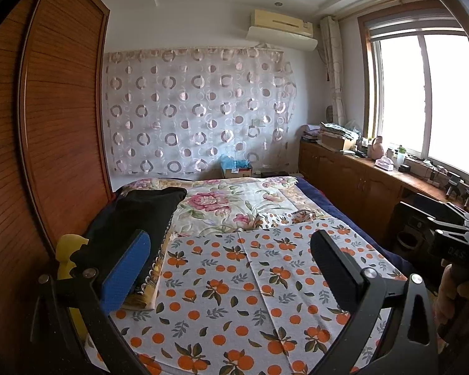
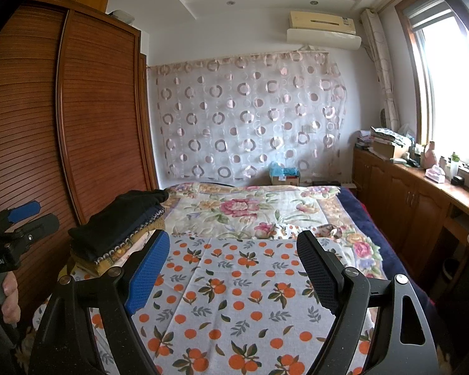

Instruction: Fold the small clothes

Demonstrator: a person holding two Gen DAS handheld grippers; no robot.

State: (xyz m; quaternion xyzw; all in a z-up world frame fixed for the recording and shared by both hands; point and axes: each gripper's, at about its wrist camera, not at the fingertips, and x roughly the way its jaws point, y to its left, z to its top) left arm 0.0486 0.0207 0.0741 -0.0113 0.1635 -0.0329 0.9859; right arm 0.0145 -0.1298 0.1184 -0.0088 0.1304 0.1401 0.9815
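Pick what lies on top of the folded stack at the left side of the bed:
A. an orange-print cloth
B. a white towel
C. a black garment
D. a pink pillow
C: a black garment tops the folded stack, while the orange-print cloth lies spread flat beside it on the bed.

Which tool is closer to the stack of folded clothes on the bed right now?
Left. The left tool hovers with its blue finger right beside the stack. The right tool sits farther to the right over the orange-print cloth, with the stack off to its left.

Slatted wardrobe (image 2: 78, 118), bright window (image 1: 422, 93), bed (image 2: 250, 206)
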